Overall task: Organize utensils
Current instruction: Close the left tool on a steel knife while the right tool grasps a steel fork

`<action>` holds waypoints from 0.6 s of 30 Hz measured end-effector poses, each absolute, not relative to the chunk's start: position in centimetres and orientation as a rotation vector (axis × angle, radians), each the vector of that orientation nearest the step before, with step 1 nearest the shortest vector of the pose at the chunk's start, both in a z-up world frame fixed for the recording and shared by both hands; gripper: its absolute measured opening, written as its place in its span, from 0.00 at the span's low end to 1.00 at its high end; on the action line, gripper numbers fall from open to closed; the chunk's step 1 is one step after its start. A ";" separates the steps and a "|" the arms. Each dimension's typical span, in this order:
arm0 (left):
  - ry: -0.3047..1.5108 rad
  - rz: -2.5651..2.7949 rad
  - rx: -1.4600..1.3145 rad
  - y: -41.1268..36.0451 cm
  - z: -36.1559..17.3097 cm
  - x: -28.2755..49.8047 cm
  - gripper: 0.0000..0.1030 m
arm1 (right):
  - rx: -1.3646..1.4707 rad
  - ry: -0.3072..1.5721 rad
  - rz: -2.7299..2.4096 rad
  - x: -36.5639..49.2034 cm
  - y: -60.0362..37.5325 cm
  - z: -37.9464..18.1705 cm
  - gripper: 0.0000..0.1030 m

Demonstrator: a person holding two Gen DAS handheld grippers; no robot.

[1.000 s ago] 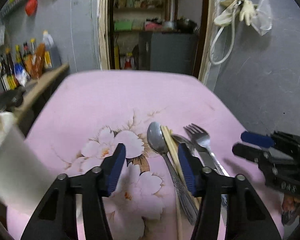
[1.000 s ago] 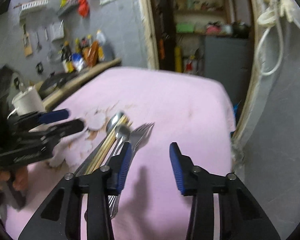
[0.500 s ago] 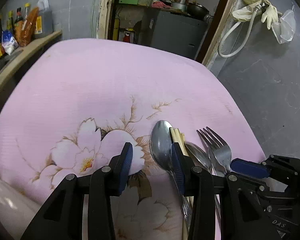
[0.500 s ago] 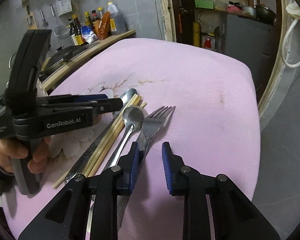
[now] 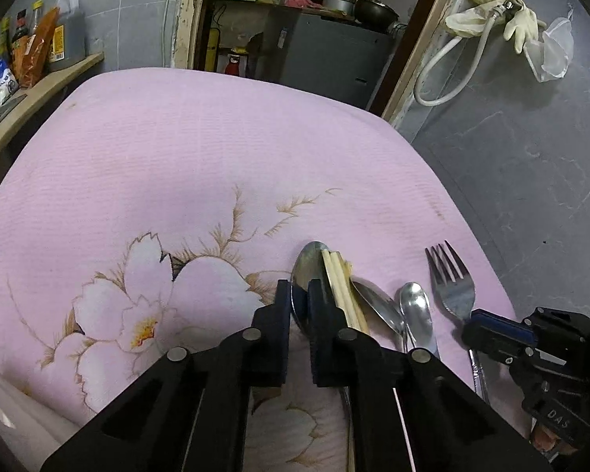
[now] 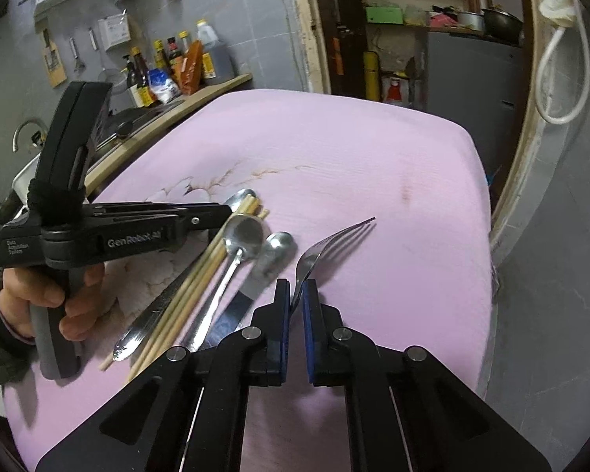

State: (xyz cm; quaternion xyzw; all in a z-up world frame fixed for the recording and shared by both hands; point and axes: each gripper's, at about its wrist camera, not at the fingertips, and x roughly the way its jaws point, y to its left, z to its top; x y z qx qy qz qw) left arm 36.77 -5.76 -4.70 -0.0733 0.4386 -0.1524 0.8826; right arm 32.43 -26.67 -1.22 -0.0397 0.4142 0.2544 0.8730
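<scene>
Left tongs (image 5: 298, 298) pinching big spoon (image 5: 310, 265) at lower middle; right tongs (image 6: 296, 295) pinching fork (image 6: 318, 253), tines lifted off pink worktop (image 6: 373, 157).

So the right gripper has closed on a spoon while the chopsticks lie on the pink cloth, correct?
Not quite: the right gripper has its fingers closed on the fork, not a spoon, as the right wrist view shows. The chopsticks do lie on the pink cloth.
</scene>
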 end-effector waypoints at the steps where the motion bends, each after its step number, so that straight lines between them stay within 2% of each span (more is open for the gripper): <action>1: 0.911 -0.317 -0.152 -6.0 -4.7 36.6 0.04 | -0.081 0.865 0.527 32.3 -26.9 -1.2 0.04; 7: 0.881 -0.325 -0.138 -6.2 -3.6 34.4 0.00 | -0.070 0.870 0.524 31.3 -27.4 -1.1 0.04; 18: 0.949 -0.329 -0.179 -6.3 -4.5 34.7 0.04 | 0.012 0.942 0.566 34.6 -26.9 -2.0 0.07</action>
